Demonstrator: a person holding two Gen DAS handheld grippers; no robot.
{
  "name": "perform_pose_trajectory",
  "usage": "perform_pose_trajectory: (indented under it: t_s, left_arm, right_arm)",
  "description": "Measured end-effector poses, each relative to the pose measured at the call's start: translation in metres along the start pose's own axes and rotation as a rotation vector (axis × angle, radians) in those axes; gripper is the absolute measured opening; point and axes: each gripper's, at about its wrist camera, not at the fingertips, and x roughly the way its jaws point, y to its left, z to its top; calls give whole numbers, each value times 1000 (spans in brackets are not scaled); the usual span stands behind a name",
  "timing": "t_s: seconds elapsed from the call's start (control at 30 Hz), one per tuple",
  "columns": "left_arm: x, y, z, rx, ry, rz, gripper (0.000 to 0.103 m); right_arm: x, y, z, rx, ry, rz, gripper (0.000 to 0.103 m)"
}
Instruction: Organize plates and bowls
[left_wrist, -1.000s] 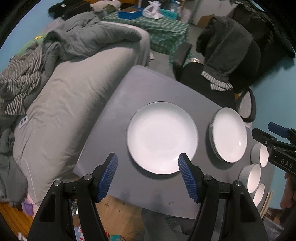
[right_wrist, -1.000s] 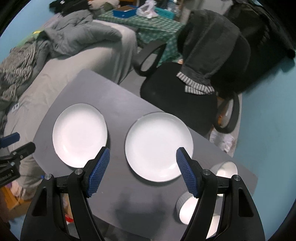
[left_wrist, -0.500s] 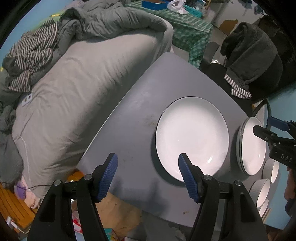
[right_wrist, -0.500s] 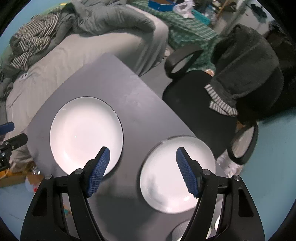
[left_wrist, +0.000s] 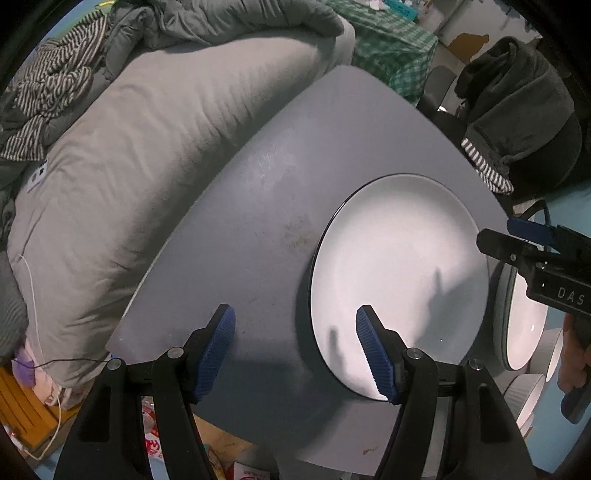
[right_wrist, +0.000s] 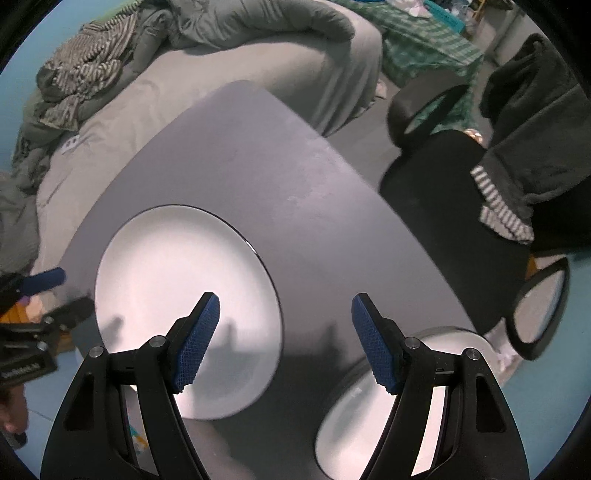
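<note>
A large white plate (left_wrist: 399, 273) lies alone on the grey table (left_wrist: 266, 206); it also shows in the right wrist view (right_wrist: 177, 302). A second white plate (left_wrist: 524, 317) sits to its right, on a stack, seen too in the right wrist view (right_wrist: 347, 421). White ribbed bowls (left_wrist: 532, 395) stand at the right edge. My left gripper (left_wrist: 295, 350) is open and empty, low over the table's near edge, its right finger over the large plate's rim. My right gripper (right_wrist: 284, 339) is open and empty above the gap between the two plates.
A grey bed (left_wrist: 122, 177) with piled clothes (left_wrist: 48, 85) runs along the table's left side. A black office chair (right_wrist: 454, 192) draped with a dark garment stands beyond the table. A green checked cloth (left_wrist: 391, 48) covers a far table.
Both grippers have swung left and dropped closer to the table. The large plate has slid rightward in the left view, and the stacked plate has gone to the lower right in the right view.
</note>
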Motion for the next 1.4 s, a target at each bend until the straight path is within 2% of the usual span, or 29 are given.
perform_pose_trajectory:
  t_s: [0.27,0.47,0.5,0.57,0.7,0.87,1.07,1.4]
  left_arm:
    - [14,3,6,-17,19,-1,69]
    - [20,2,7,-36,25,-17,69]
    - [21,1,8,-35,25,-19,69]
    - [21,1,9,-30,25,-30,66]
    - [21,-2,8,-10,19,-44,58]
    - [23,-6,7,28,25,-54,41]
    - [28,-3,8,31,46,-64,25]
    - [27,-1,13,67,46,-56,21]
  right_arm:
    - [26,0,5,25,35,45,72]
    - [36,-2,0,46,66,82,58]
    - [37,-3,0,53,69,84,52]
    - [41,-5,-2,70,85,103,43]
    - [42,-7,-6,86,82,123,37]
    - [43,-8,-8,114,85,173,22]
    - [43,-7,-9,136,92,187,22]
    - [41,-2,-30,197,105,206,21]
